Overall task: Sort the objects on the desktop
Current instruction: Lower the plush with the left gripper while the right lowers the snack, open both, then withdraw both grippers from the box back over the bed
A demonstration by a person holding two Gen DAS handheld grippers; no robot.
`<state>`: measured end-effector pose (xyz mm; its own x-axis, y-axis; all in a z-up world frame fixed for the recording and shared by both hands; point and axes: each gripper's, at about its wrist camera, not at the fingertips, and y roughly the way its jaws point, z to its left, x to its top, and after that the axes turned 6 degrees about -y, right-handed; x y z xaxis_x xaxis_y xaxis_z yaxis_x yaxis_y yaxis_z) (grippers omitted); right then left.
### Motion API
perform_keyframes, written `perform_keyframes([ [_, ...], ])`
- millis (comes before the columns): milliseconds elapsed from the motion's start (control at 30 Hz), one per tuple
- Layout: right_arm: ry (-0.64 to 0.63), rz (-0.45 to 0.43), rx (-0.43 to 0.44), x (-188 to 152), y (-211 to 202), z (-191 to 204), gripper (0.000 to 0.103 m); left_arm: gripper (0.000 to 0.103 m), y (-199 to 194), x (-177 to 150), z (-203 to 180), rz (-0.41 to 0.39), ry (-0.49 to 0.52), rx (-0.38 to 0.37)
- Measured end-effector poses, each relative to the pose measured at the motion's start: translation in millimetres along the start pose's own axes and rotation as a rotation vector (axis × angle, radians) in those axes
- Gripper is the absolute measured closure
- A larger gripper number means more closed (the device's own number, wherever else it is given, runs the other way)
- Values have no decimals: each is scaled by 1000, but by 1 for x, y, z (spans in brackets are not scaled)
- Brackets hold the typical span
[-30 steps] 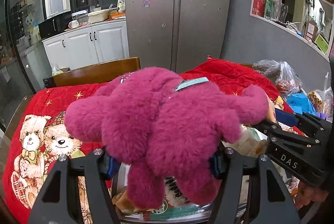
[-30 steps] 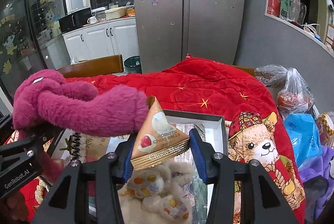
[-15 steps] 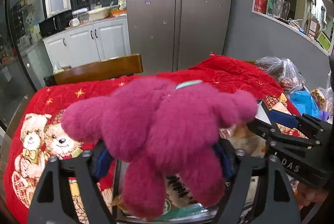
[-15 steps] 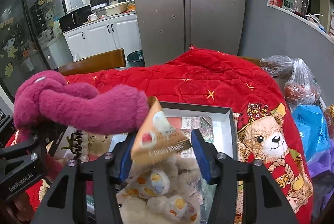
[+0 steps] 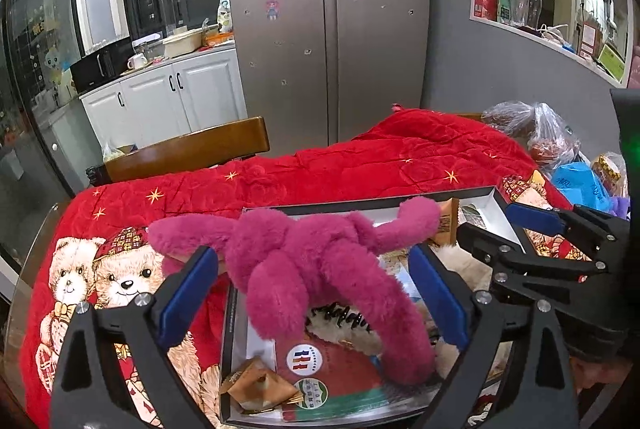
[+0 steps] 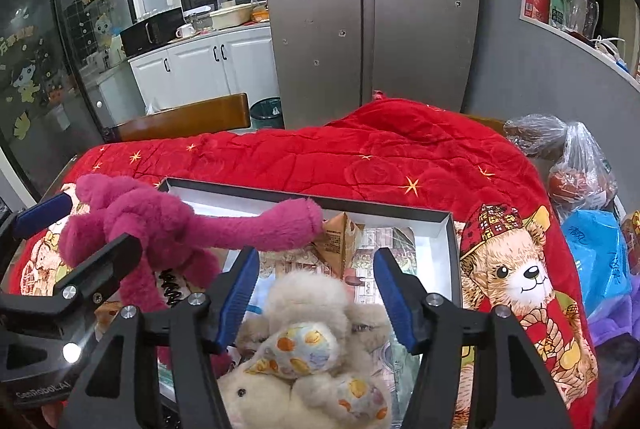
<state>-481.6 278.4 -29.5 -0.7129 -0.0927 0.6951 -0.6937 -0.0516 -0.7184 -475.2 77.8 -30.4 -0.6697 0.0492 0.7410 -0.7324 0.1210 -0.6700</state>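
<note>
A pink plush toy (image 5: pixel 316 261) sprawls across the left part of a black-rimmed box (image 5: pixel 360 203), one long limb stretched to the right. My left gripper (image 5: pixel 314 255) straddles it; the jaws are opening wide and the pads stand clear of the fur. In the right wrist view the same plush (image 6: pixel 160 221) lies at the left. My right gripper (image 6: pixel 316 261) hangs over the box (image 6: pixel 448 229), its jaws opening with nothing gripped. A triangular snack packet (image 6: pixel 340 241) lies loose just beyond its tips. A cream plush toy (image 6: pixel 304 349) sits below the gripper.
The box also holds a red and green booklet (image 5: pixel 320 373), a second triangular packet (image 5: pixel 260 385) and a black spiral item (image 5: pixel 340 313). Under it is a red quilt with bears (image 6: pixel 400 157). A wooden chair (image 5: pixel 192 149) stands behind. Plastic bags (image 6: pixel 580 173) crowd the right edge.
The left jaws spread apart and the pink plush dropped out of them into the box. The right jaws widened and the snack packet slipped out, landing in the box.
</note>
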Motion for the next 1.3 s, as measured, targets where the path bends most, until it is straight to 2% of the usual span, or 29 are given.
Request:
perform_keyframes([
  [467, 5, -11, -3, 1, -4, -3, 42, 6, 2, -1, -2, 9, 11, 13],
  [800, -5, -45, -2, 6, -16, 2, 39, 6, -10, 3, 6, 7, -27, -10],
  [1033, -23, -72, -5, 10, -30, 7, 37, 6, -39, 10, 9, -25, -29, -15],
  [1100, -25, -90, -9, 11, -40, 10, 34, 6, -53, 10, 11, -42, -33, -20],
  [1200, -24, -127, -18, 11, -57, 12, 22, 6, -76, 9, 14, -62, -34, -29],
  [1300, -18, -157, -10, 9, -75, 16, 20, 6, -97, 7, 21, -76, -55, -44],
])
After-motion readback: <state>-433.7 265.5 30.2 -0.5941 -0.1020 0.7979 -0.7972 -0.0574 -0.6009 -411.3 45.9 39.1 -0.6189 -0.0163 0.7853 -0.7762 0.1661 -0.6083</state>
